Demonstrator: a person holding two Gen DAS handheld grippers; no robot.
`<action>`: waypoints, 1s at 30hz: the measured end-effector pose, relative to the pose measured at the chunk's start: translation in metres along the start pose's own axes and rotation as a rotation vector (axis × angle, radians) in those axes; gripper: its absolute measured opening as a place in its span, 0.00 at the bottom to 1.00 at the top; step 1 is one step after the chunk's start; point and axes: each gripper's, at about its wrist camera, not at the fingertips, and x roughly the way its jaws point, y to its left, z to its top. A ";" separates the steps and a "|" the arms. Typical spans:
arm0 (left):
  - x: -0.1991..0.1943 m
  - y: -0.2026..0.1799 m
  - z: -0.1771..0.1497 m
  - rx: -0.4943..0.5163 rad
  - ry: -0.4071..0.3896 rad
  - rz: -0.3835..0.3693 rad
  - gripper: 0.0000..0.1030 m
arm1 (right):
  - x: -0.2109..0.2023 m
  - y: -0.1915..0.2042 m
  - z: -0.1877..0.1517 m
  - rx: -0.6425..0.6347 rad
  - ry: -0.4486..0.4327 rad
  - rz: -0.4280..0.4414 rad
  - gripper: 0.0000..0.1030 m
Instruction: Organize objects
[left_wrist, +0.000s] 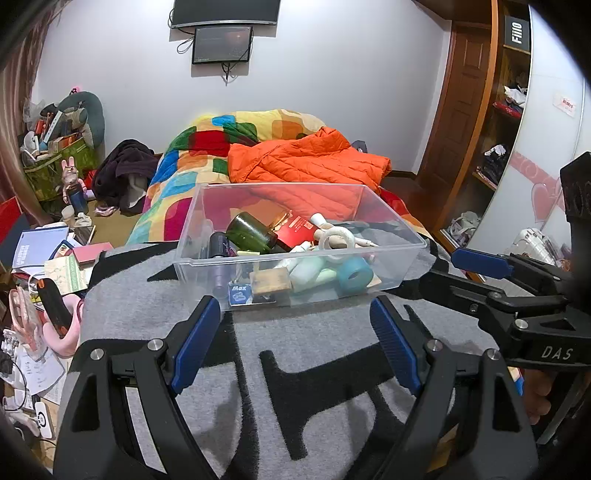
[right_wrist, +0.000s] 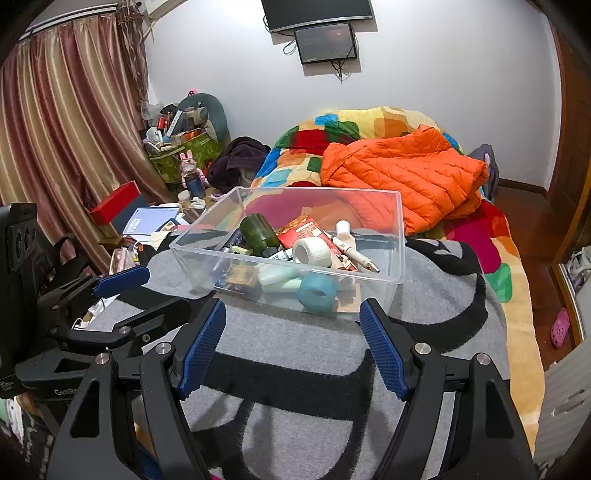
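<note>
Hidden and cut-off parts around the clear bin

In the clear bin (left_wrist: 207, 225), items beneath the green bottle (left_wrist: 251, 232) are buried; the small box (left_wrist: 240, 293) label is barely legible. At 12 o'clock, the wall screen (left_wrist: 225, 11) is cropped by the edge.

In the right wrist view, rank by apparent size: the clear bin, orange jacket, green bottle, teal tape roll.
1. Clear bin and orange jacket: look alike, and the bin sits nearer, so unranked.
2. Green bottle and teal tape roll: also alike.

Bare grey-and-black blanket (left_wrist: 317, 332) lies before the clear plastic bin (left_wrist: 295, 258). Bin open-topped, cluttered inside. Orange quilted jacket (right_wrist: 402, 173) blocks behind
</note>
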 end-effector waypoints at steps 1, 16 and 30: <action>0.000 0.000 0.000 0.000 -0.001 0.000 0.81 | 0.000 0.000 0.000 0.000 -0.002 0.000 0.70; -0.003 0.001 0.001 -0.001 -0.005 0.005 0.85 | -0.002 0.000 0.001 0.012 -0.006 0.000 0.71; 0.002 0.000 -0.003 -0.007 0.018 -0.003 0.86 | -0.007 -0.004 0.003 0.025 -0.018 -0.012 0.71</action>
